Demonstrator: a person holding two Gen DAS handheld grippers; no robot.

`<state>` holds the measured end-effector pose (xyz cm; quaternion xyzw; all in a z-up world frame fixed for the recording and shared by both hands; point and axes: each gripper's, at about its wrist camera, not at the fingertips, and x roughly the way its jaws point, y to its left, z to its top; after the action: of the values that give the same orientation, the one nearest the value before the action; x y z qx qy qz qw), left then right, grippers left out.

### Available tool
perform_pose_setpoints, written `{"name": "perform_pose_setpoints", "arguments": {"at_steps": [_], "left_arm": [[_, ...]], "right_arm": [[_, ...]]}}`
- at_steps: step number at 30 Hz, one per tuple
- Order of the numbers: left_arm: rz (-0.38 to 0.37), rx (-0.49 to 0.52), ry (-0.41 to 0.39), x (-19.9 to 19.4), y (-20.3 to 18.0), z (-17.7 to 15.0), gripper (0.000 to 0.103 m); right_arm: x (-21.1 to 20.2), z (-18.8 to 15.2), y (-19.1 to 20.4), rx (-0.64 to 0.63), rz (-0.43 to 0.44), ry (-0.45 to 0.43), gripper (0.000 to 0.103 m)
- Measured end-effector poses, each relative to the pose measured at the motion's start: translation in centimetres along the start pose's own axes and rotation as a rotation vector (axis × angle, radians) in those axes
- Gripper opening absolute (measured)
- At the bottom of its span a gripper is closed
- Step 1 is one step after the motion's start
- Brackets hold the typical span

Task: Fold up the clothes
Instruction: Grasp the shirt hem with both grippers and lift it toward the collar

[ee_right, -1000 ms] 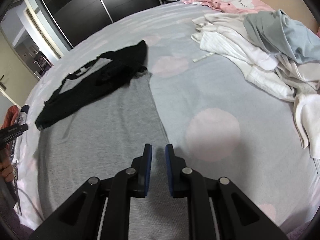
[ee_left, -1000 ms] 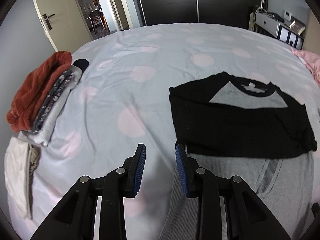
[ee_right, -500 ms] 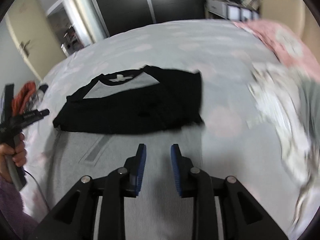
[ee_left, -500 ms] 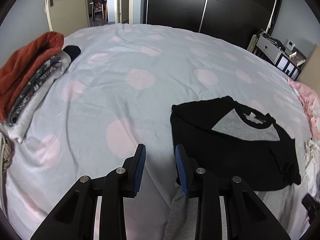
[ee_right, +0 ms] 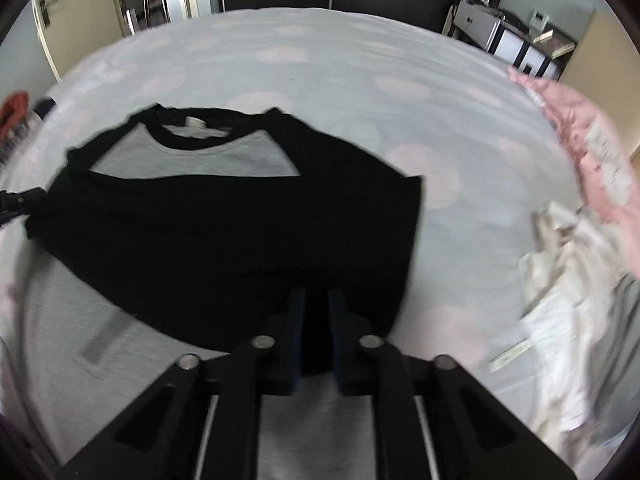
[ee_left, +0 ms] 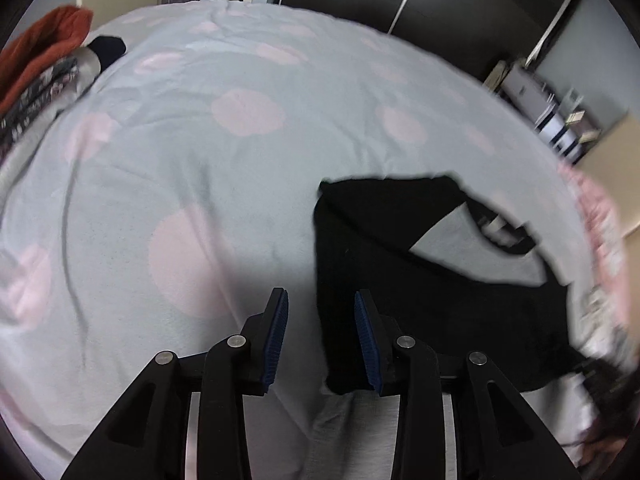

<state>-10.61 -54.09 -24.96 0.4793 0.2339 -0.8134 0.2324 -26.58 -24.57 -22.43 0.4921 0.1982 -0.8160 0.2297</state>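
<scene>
Shirt (ee_right: 224, 216) flat on bed (ee_left: 248, 168), both grippers above its near half.

Folded stack (ee_left: 44, 68) lies at the bed's far left edge. Left gripper (ee_left: 321, 336): fingers released, wide gap, positioned over the shirt's left black edge. Right gripper (ee_right: 317, 336): fingers parted by a narrow gap with black cloth showing between them; whether it grasps the cloth cannot be told. Unfolded pile (ee_right: 568, 320) lies at the right.

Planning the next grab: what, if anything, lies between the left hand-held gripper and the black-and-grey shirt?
Nothing visible. The left hand-held gripper is open, with the shirt edge just past its fingertips on the bedspread; no other cloth lies between.
</scene>
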Motion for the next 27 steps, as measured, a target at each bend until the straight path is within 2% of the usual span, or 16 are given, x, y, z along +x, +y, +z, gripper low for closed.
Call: {"name": "perform_pose_setpoints", "arguments": {"at_steps": [4,8,10,12,15,24,26,27], "left_arm": [[0.05,0.036,-0.003,0.4,-0.5,-0.3,0.036],[0.049,0.013,0.005,0.4,0.2,-0.3,0.036],[0.045,0.005,0.008,0.4,0.4,-0.3,0.037],[0.048,0.007,0.008,0.4,0.4,-0.3,0.038],[0.061,0.02,0.006,0.4,0.2,-0.4,0.038],[0.091,0.05,0.014,0.4,0.0,-0.6,0.039],[0.092,0.05,0.014,0.4,0.1,-0.6,0.039],[0.093,0.052,0.014,0.4,0.1,-0.5,0.039]], "right_arm": [[0.2,1.5,-2.7,0.017,-0.092,0.003,0.005],[1.6,2.3,-6.6,0.116,-0.162,0.06,0.005],[1.4,2.3,-8.1,0.177,-0.129,0.065,0.006],[0.3,1.9,-8.5,0.225,-0.017,0.037,0.007],[-0.7,1.4,-6.8,0.19,0.066,0.042,0.016],[-0.4,1.1,-4.7,0.125,0.036,0.065,0.02],[-0.3,1.0,-4.3,0.111,0.03,0.07,0.014],[-0.2,1.0,-4.0,0.103,0.027,0.073,0.007]]}}
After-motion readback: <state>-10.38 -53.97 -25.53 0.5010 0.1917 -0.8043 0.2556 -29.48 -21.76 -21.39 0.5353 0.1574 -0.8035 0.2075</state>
